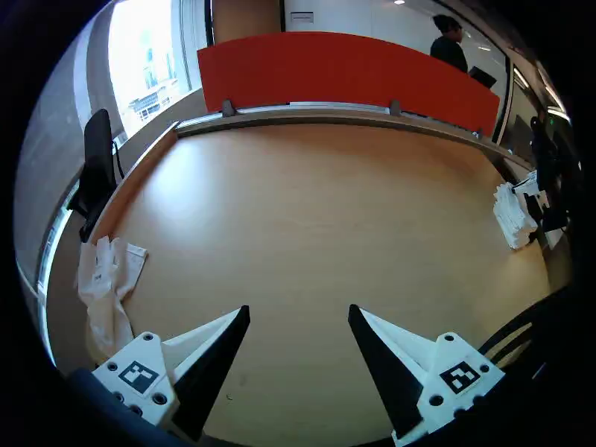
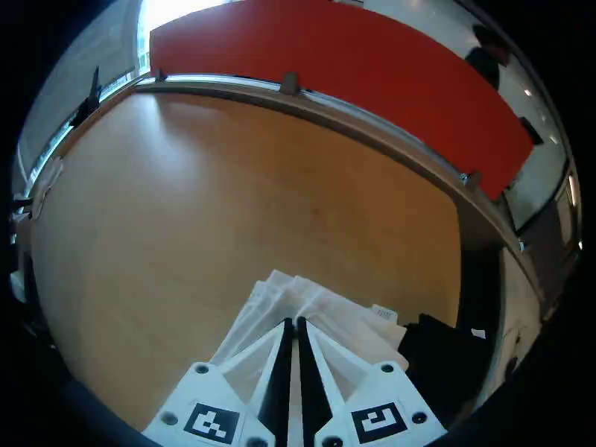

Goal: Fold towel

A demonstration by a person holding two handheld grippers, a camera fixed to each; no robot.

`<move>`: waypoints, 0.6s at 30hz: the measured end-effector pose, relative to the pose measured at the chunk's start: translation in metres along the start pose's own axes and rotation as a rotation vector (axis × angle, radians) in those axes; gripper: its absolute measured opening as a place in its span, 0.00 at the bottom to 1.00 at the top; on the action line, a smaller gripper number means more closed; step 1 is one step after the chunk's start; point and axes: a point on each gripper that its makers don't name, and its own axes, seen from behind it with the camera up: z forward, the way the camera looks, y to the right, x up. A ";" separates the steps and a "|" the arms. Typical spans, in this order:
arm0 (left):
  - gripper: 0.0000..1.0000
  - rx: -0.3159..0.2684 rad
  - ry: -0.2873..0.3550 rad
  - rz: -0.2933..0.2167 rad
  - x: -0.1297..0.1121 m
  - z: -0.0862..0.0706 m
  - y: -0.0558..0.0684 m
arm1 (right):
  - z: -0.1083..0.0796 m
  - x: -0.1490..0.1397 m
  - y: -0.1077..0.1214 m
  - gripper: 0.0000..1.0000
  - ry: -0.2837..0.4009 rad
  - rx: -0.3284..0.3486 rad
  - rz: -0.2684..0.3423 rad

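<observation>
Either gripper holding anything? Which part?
Left gripper is open, holding nothing. Right gripper looks shut on the white towel, fingertips short of its far edge.

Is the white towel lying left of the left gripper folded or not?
Not folded: the towel lies rumpled in an uneven heap at the edge of the table.

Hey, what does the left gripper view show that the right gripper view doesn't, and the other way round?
Left gripper view: the left gripper open over bare wood, a crumpled white towel at the table's edge, a white cloth pile, a person behind. Right gripper view: the right gripper nearly closed over a fanned stack of white folded towels, a black object beside it. Both: the light wooden table, the red divider panel.
</observation>
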 end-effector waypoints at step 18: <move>0.99 0.000 0.008 0.002 0.000 -0.004 -0.002 | -0.005 0.004 -0.029 0.05 0.018 0.082 -0.049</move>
